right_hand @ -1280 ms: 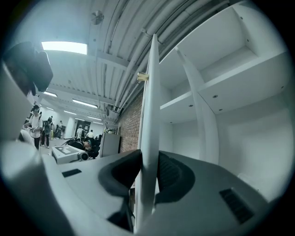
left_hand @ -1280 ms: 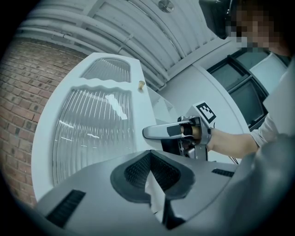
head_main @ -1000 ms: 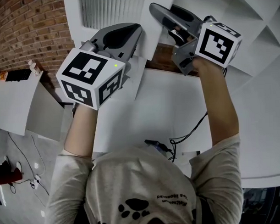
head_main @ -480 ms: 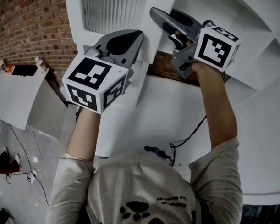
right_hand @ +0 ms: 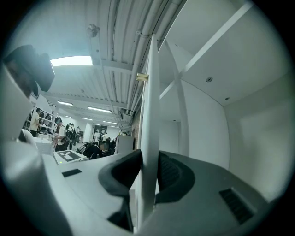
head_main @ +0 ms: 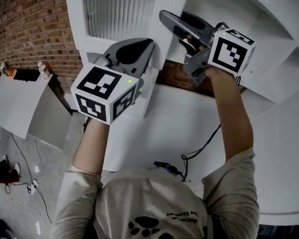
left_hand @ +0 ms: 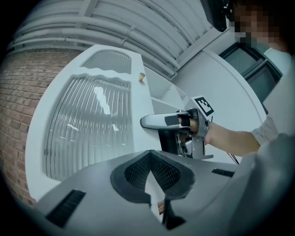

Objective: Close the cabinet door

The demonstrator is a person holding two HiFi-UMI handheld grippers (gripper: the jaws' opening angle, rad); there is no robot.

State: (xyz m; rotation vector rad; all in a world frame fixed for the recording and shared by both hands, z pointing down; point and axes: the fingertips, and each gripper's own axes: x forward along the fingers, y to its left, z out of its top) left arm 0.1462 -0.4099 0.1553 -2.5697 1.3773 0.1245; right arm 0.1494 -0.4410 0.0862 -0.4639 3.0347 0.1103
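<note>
The white cabinet door (head_main: 117, 15) with its ribbed glass pane stands ajar in front of the white cabinet (head_main: 279, 36). My right gripper (head_main: 168, 14) is shut on the door's free edge; in the right gripper view that edge (right_hand: 150, 115) runs up between the pads, with a small brass knob (right_hand: 142, 77) higher on it. My left gripper (head_main: 146, 45) is shut and holds nothing, pointing at the door's lower front just left of the edge. The left gripper view shows the glass pane (left_hand: 92, 124), the knob (left_hand: 142, 77) and the right gripper (left_hand: 153, 121) clamped on the door.
A brick wall (head_main: 34, 32) is at the left. Below the cabinet lies a white top (head_main: 179, 120) with a black cable (head_main: 204, 144). White panels (head_main: 17, 111) lie on the floor at the left. People (right_hand: 60, 131) stand far off behind the door.
My left gripper has drifted a little to the right and lower in the head view. The right gripper keeps its hold on the door edge in about the same place.
</note>
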